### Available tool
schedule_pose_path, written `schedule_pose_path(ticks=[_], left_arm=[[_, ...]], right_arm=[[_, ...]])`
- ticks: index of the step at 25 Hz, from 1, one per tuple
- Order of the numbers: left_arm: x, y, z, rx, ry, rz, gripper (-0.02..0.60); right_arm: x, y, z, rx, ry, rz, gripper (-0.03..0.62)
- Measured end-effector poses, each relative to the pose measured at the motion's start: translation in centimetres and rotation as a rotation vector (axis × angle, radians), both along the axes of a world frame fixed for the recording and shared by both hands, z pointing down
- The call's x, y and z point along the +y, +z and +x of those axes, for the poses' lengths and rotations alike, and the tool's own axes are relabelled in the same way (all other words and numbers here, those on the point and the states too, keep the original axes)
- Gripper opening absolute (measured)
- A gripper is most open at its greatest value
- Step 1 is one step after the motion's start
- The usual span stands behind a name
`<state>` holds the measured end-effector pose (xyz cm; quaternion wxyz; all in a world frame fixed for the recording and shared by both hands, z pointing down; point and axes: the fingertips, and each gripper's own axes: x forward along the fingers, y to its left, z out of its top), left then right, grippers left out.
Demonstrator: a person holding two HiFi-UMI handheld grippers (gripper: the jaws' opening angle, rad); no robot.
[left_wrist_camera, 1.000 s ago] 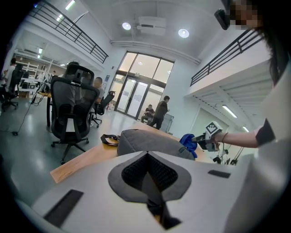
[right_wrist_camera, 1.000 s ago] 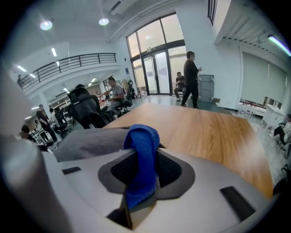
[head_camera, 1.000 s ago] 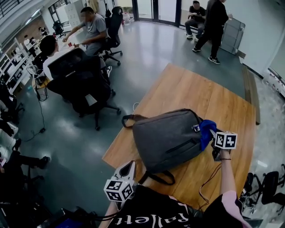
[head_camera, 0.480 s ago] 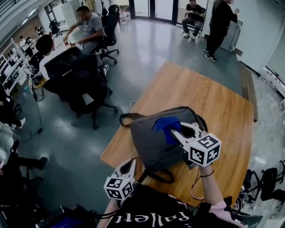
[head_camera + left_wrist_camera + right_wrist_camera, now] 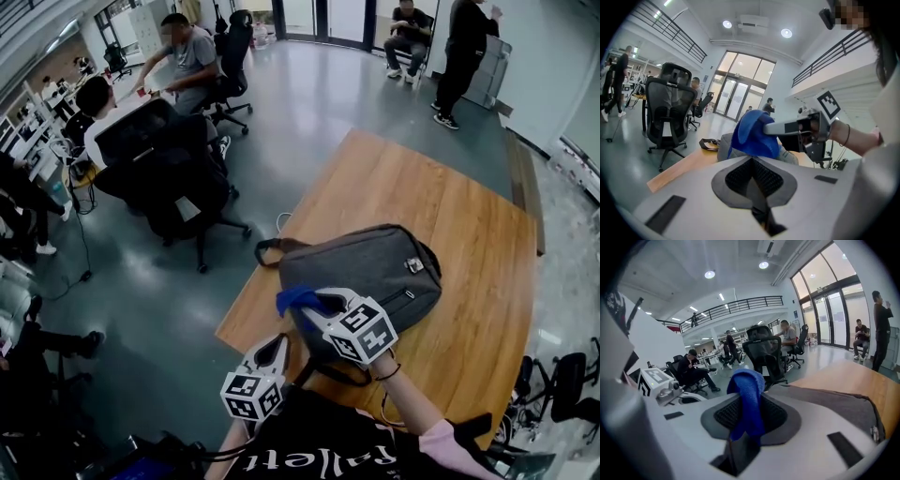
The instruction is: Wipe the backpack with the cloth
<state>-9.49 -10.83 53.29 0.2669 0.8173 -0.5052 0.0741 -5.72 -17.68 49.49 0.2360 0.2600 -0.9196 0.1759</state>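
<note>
A grey backpack (image 5: 375, 267) lies flat on the wooden table (image 5: 469, 216), its strap loop off the left edge. My right gripper (image 5: 314, 302) is shut on a blue cloth (image 5: 293, 300) and presses it on the backpack's near left corner. In the right gripper view the cloth (image 5: 747, 399) hangs between the jaws over the backpack (image 5: 834, 401). My left gripper (image 5: 271, 352) is held low off the table's near edge, shut and with nothing in it. The left gripper view looks along its jaws (image 5: 751, 160) at the cloth (image 5: 754, 133) and the right gripper (image 5: 806, 129).
Black office chairs (image 5: 178, 178) stand on the grey floor left of the table. People sit at desks (image 5: 192, 56) far left, and others are by the glass doors (image 5: 450, 47). A cable (image 5: 417, 394) trails from my right gripper.
My right gripper has swept the blue cloth across the backpack, from its right end over the top to its near left corner. The left gripper has stayed put.
</note>
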Motion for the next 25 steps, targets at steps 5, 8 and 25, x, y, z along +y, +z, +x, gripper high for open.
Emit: schedule_pose_path(ticks=[5, 8, 25], left_arm=[[-0.4, 0.3, 0.0, 0.001, 0.003, 0.001, -0.002], [-0.5, 0.3, 0.3, 0.005, 0.009, 0.002, -0.002], [-0.4, 0.1, 0.4, -0.005, 0.011, -0.012, -0.002]], right_arm=[[-2.2, 0.3, 3.8, 0.03, 0.075, 0.017, 0.104], [-3.7, 0.3, 6.7, 0.044, 0.137, 0.023, 0.104], [-11.3, 5.0, 30.0, 0.23, 0.572, -0.055, 0.104]])
